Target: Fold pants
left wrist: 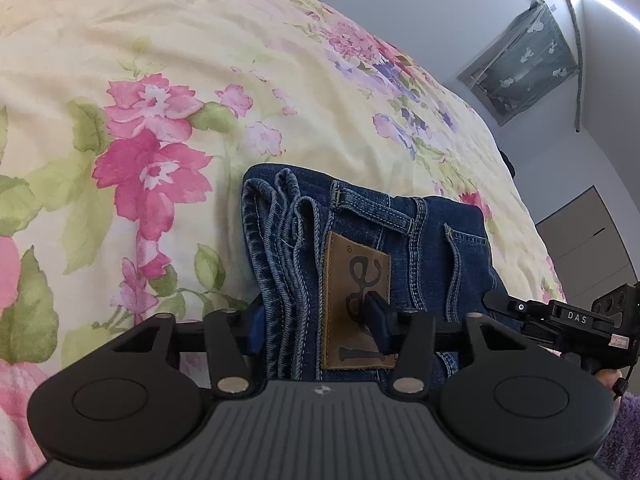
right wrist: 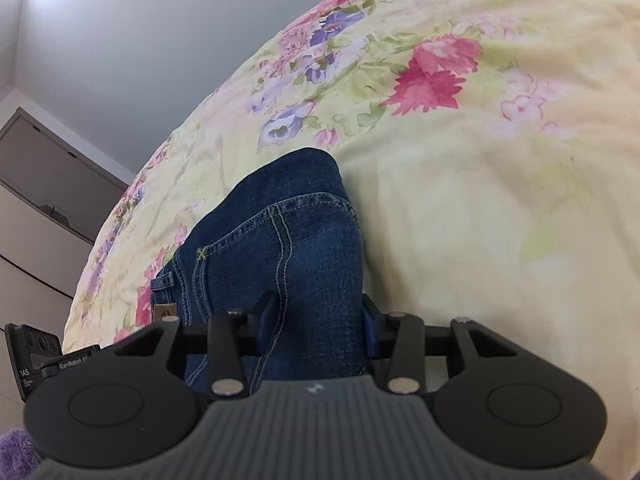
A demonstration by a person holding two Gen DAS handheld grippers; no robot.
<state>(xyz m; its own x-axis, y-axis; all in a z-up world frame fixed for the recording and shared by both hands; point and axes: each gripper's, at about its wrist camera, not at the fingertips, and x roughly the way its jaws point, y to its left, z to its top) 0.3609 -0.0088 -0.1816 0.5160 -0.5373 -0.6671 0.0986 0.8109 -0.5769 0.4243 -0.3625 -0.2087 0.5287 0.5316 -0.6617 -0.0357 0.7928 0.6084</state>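
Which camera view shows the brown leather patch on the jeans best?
The left wrist view. There the leather patch fills the centre, its dark logo readable, partly covered by one finger of the left gripper. In the right wrist view the patch is only a tiny brown tab at the left edge of the jeans.

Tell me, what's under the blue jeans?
The folded jeans lie on a flowery bedspread, which shows all around them. What is directly beneath is covered by denim, so it cannot be seen.
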